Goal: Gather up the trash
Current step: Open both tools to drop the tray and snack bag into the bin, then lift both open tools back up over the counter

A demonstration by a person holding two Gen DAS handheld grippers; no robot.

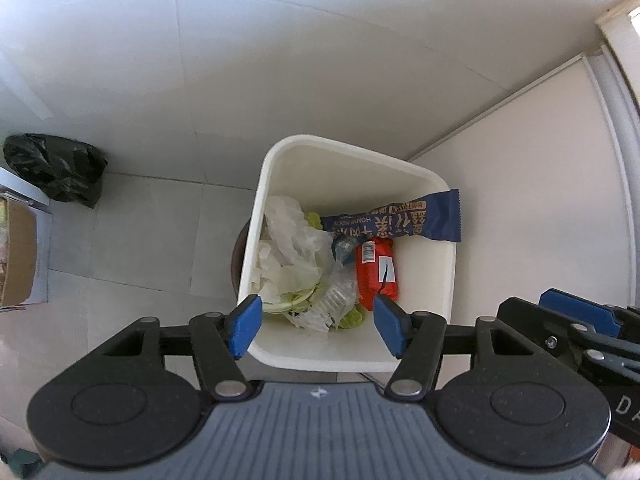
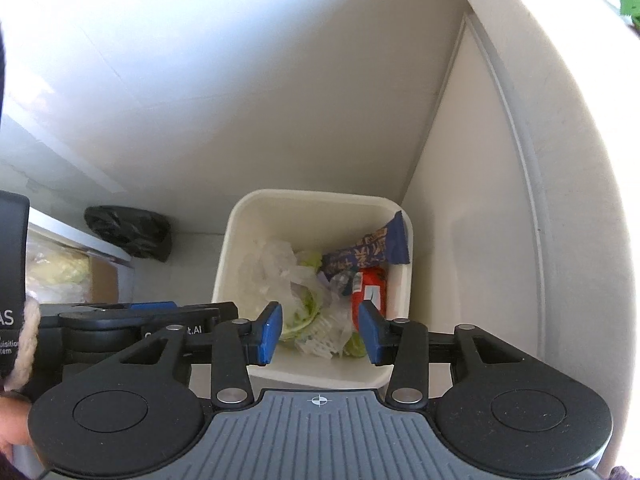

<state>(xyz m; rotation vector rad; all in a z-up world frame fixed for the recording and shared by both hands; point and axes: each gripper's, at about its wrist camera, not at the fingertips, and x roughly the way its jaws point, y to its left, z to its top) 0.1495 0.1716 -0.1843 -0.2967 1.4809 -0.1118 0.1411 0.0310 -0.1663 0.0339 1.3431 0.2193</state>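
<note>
Both grippers hang over the white bin (image 1: 280,354), pointing steeply down into it. The left gripper (image 1: 318,326) has its jaws apart with nothing between them; the right gripper (image 2: 320,330) is likewise parted and empty. The trash is in the bin: a blue wrapper (image 1: 404,224) leaning over the far right rim, a red packet (image 1: 378,272) below it, crumpled clear plastic (image 1: 292,248) and green leaves (image 1: 314,220) toward the left wall. So the dropping looks done for this load. A black bag (image 1: 56,168) sits on the floor well off to the left, beside a cardboard box (image 1: 18,256); whether more trash waits elsewhere I can't tell. The bin stands close to the wall (image 2: 460,260) on its right, so open room lies upward and to the left.
</note>
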